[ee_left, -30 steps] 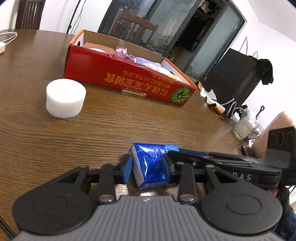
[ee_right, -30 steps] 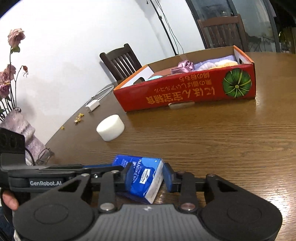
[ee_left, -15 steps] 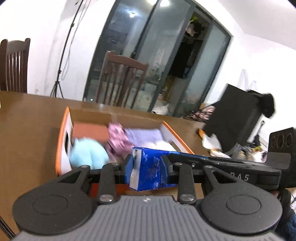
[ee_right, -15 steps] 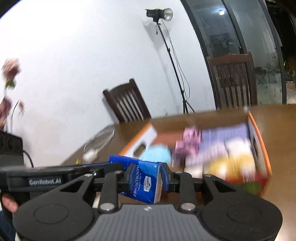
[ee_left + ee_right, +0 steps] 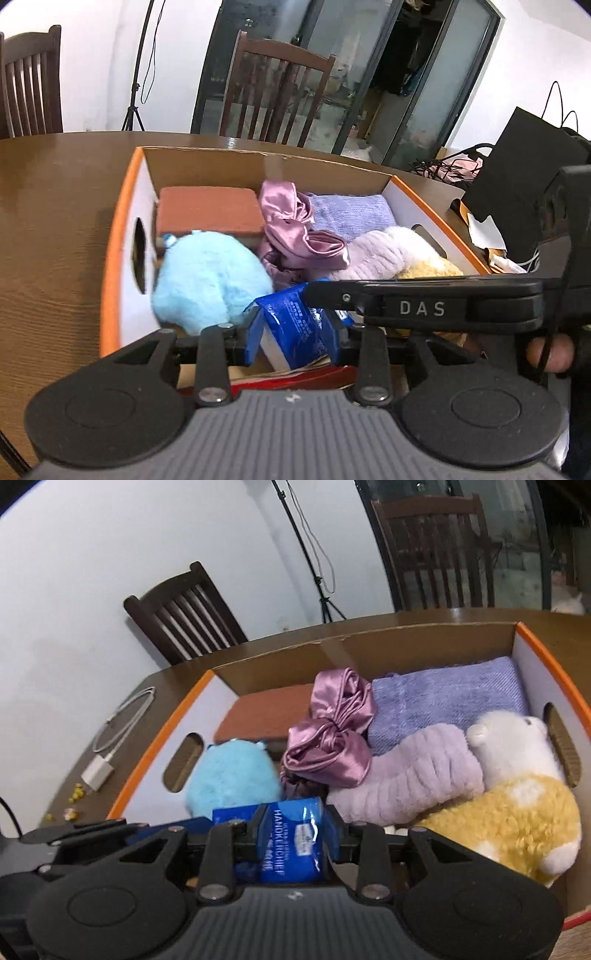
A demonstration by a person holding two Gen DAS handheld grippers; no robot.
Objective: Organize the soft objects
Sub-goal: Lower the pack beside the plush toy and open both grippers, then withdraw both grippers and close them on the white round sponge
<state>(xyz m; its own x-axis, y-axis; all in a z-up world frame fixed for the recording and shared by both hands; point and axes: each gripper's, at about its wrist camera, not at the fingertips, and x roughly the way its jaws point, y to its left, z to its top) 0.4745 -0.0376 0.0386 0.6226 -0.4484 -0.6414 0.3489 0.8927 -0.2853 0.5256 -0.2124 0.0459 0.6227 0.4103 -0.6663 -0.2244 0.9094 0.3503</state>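
Now both tools pinch one blue plastic-wrapped pack of paper handkerchiefs (image 5: 291,843) over the near edge of the orange-rimmed cardboard box (image 5: 122,236) on the brown wooden desk (image 5: 55,206). The left gripper (image 5: 291,341) has its jaws pressed on the pack's sides, and so does the right gripper (image 5: 291,834). Judging by the dented wrapper, the pack is light, squashy and slick; a hold across its flat faces near the middle looks safest. It hangs just beside the fluffy light-blue plush toy (image 5: 232,775).
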